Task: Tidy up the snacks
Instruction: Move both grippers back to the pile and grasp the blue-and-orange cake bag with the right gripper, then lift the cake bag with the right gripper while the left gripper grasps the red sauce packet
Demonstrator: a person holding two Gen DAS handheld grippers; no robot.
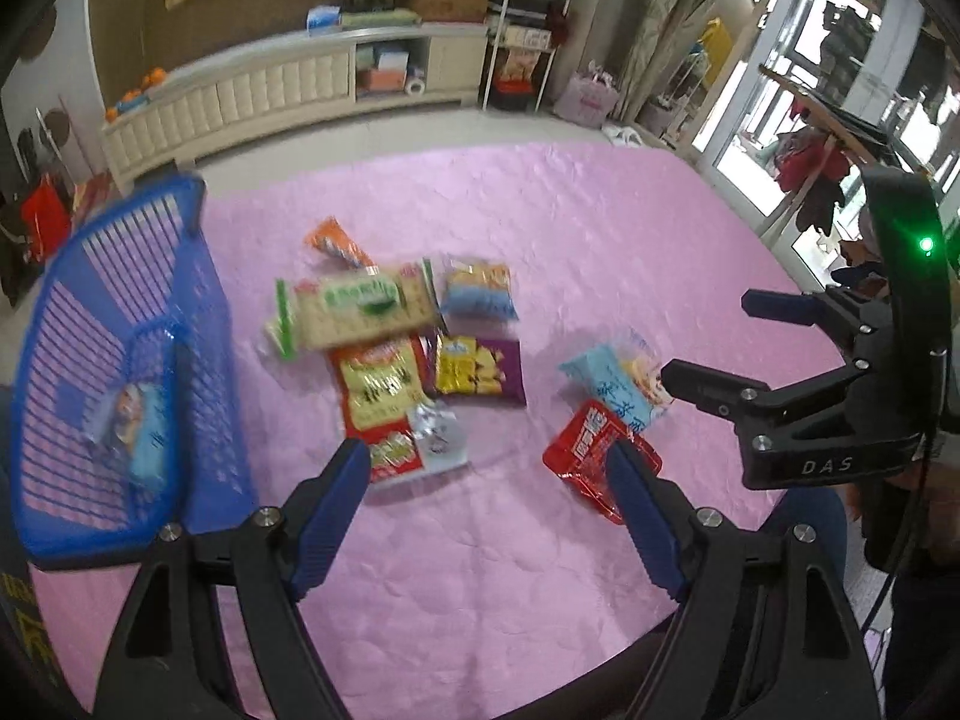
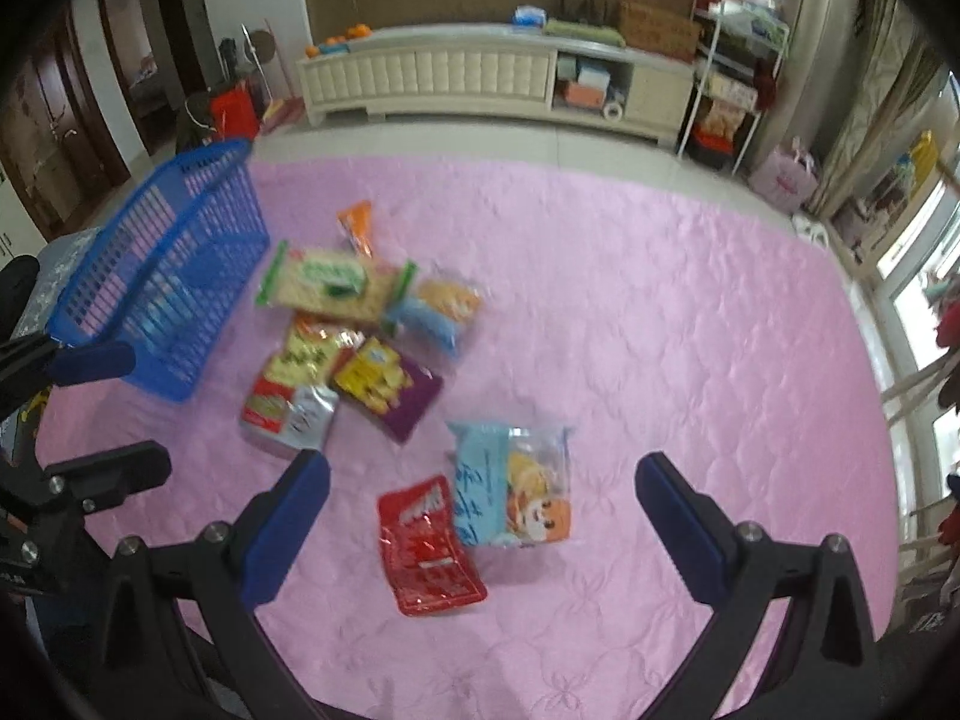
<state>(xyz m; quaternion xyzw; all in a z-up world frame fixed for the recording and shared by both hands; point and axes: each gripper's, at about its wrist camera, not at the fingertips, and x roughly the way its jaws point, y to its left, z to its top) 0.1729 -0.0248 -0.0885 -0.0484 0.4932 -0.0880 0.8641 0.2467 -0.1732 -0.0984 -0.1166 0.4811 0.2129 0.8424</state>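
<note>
Left wrist view. The left gripper (image 1: 489, 468) stands with its fingers (image 1: 336, 501) spread wide and nothing between them, poised above the pink quilted cover (image 1: 600, 210) of what looks like a bed. Ahead of it lies the snack pile: a long green-and-cream cracker pack (image 1: 357, 309), a red-and-yellow bag (image 1: 378, 396), a purple-and-yellow packet (image 1: 477, 369), a silver pouch (image 1: 438, 435) and an orange packet (image 1: 336, 240). A red foil packet (image 1: 585, 450) lies just beside the right-hand finger, with a light-blue bag (image 1: 612, 387) touching its far edge. The blue basket (image 1: 120, 330) stands to the left and already holds one light-blue packet (image 1: 141, 426). The right gripper (image 1: 702, 342) comes in from the right, fingers apart and empty; its body reads "DAS". Package lettering is too blurred to read.

Right wrist view. The right gripper (image 2: 483, 474) is likewise wide open and holds nothing. The red foil packet (image 2: 429, 549) and light-blue bag (image 2: 510, 486), which bears a cartoon figure, lie below the gap between the fingers. The blue basket (image 2: 174, 276) is well apart, at upper left.

Judgement: one snack is stowed and most remain on the cover, so the job is at an early stage, with both grippers in the reach-for-pickup step. The next move calls for each gripper to come down over a single packet, close on a flat edge without catching the neighbour, then carry it to the basket.
</note>
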